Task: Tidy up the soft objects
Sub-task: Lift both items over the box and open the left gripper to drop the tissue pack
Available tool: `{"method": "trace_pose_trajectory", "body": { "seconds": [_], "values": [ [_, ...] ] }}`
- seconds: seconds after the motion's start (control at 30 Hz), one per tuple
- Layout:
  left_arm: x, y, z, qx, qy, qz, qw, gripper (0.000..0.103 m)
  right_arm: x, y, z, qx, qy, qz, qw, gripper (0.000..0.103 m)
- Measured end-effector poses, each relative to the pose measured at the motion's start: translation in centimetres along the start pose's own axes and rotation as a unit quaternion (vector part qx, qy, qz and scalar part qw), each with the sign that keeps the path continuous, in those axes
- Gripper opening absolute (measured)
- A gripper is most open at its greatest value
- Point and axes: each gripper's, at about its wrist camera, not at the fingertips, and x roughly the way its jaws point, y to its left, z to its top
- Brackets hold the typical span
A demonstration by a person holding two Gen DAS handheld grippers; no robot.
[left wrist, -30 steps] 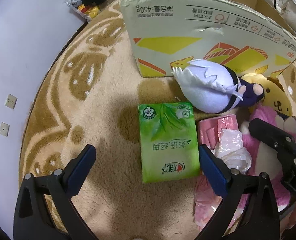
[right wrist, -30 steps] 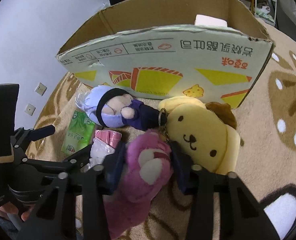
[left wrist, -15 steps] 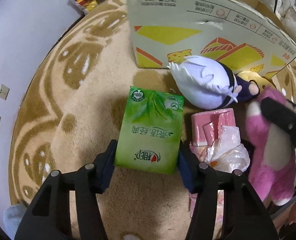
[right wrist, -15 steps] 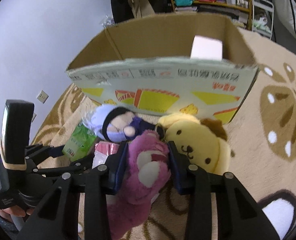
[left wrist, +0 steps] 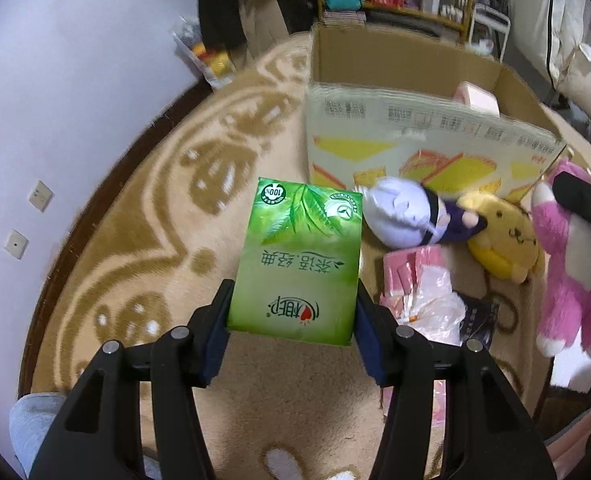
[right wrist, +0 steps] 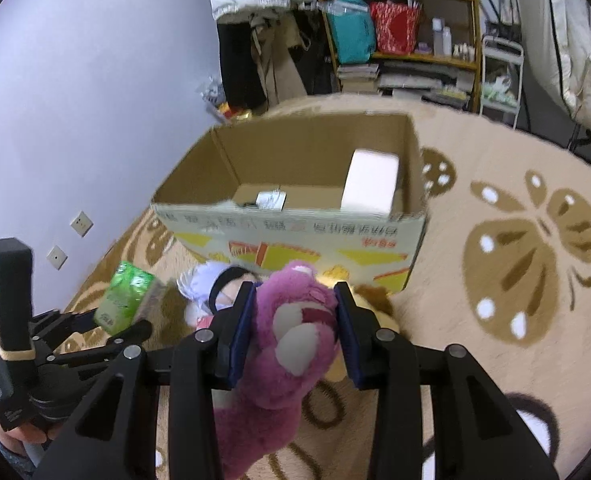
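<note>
- Left gripper (left wrist: 293, 322) clamps the near end of the flat green plastic tissue pack (left wrist: 299, 260), lifted clear of the beige patterned rug (left wrist: 135, 248).
- Right gripper (right wrist: 293, 328) squeezes the pink plush bear (right wrist: 291, 340) at the head, body dangling below.
- Open cardboard box (right wrist: 295, 168) sits just ahead, holding a white packet (right wrist: 369, 184).
- I'd clear the near wall first, then let go low inside.
- Purple-haired doll (left wrist: 407, 216) and yellow plush dog (left wrist: 503, 240) wait beside the box.
</note>
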Motion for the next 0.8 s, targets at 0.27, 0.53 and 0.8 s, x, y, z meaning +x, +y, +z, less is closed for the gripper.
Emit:
{"method": "trace_pose_trajectory", "body": {
  "seconds": [0.27,0.53,0.8],
  "values": [
    [-3.5,0.2,1.1,-0.005,-0.089,0.025,0.9957,0.054,-3.7,-0.4,2.3,-0.009,-0.062,-0.008,0.998,0.041],
    [-4.9,-0.2,3.4,0.004,-0.129,0.022,0.9914,0.054,-4.6,-0.1,4.7,-0.022,-0.089,-0.014,0.996,0.041],
    [-4.5,-1.2,7.0,0.011,-0.142,0.013,0.9897,0.054,-3.2,-0.4,6.6,-0.032,-0.093,-0.022,0.995,0.041]
  ]
}}
